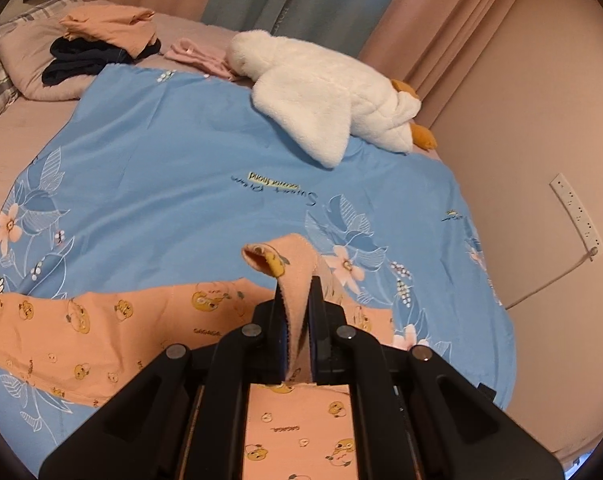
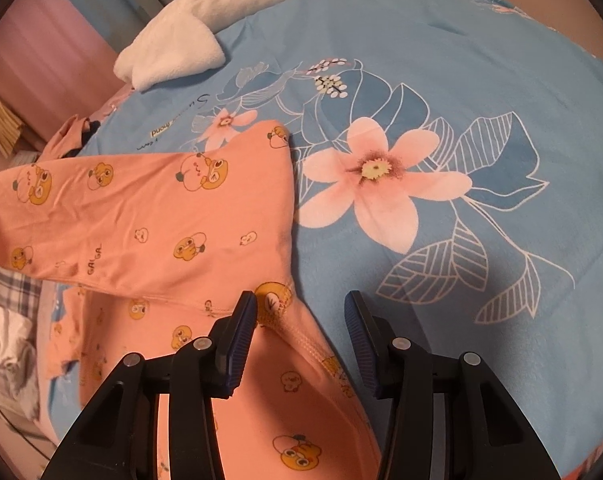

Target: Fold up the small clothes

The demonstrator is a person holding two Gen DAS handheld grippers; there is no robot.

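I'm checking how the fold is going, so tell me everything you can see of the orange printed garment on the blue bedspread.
The orange garment is soft, thin knit cloth printed with small yellow cartoon ducks and lettering. It lies mostly flat on the blue floral bedspread, slightly wrinkled, with one long sleeve-like part stretched across. The left tool is shut on a strip of it, lifting that edge so its end curls over. A stitched hem runs between the fingers of the open right tool, which do not pinch it.

A blue floral quilt [image 1: 173, 152] covers the bed; ahead and right lies a white plush duck [image 1: 325, 92], far left what looks like a pillow [image 1: 25, 60], a power strip [image 1: 577, 212] right.
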